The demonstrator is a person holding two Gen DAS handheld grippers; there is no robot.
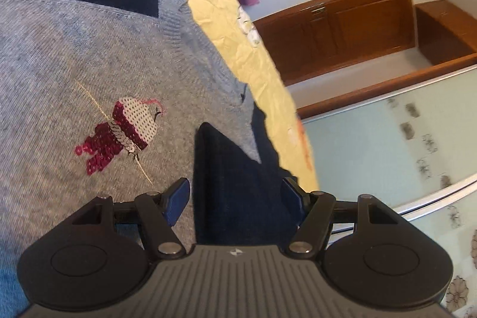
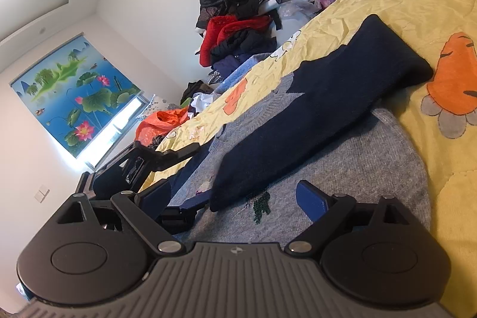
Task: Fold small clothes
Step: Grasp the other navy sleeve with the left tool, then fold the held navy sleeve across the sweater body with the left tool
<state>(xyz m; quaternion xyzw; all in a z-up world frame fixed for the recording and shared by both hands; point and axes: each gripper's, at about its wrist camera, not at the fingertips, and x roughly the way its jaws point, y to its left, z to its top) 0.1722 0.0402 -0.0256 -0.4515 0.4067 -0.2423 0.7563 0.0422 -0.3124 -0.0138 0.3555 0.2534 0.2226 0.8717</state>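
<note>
A small grey knit sweater (image 1: 74, 55) with navy sleeves and a red and white sequin patch (image 1: 119, 133) lies flat on the yellow bedspread (image 1: 238, 29). One navy sleeve (image 1: 235, 187) lies folded across the grey body. My left gripper (image 1: 237, 195) is open, its pads on either side of that sleeve's end. In the right wrist view the same sweater (image 2: 342, 166) shows with the navy sleeve (image 2: 313, 112) laid diagonally over it. My right gripper (image 2: 235, 195) is open just above the sleeve's cuff. The left gripper (image 2: 143, 166) shows at the left.
A pile of dark and red clothes (image 2: 238, 23) sits at the bed's far end, with plastic bags (image 2: 161, 124) beside it. A wooden headboard (image 1: 337, 29) and a glass wardrobe door (image 1: 387, 145) stand beside the bed. A lotus blind (image 2: 74, 97) covers the window.
</note>
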